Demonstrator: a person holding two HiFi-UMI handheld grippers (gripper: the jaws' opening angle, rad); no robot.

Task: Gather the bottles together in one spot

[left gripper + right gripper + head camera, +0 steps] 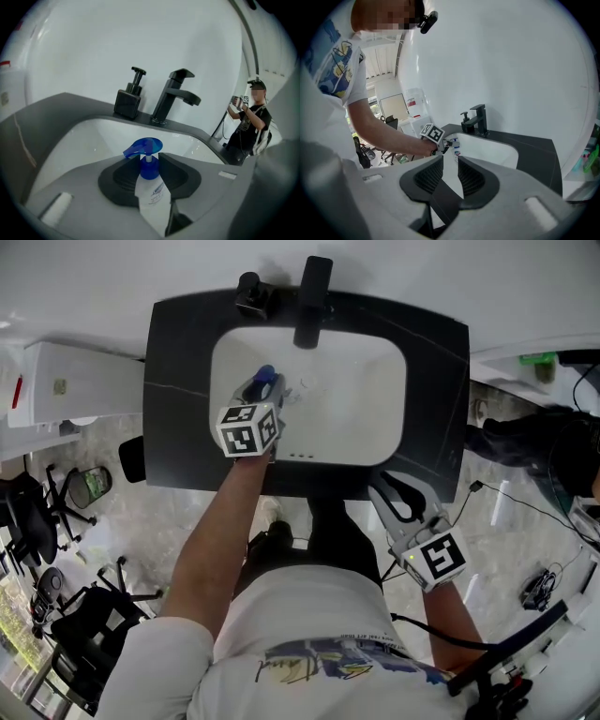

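Nearest the person, the right gripper [394,498] hangs at the front edge of the dark tabletop [183,437], its jaws apart with nothing between them. Farther in, the left gripper [259,397] is clamped on the white bottle [152,194] with a blue pump, over the white sink [375,418]. Behind it stand the black faucet [172,99] and a black soap dispenser [128,99].

I am holding a white bottle [151,200] with a blue pump head above the basin's [375,409] left side.
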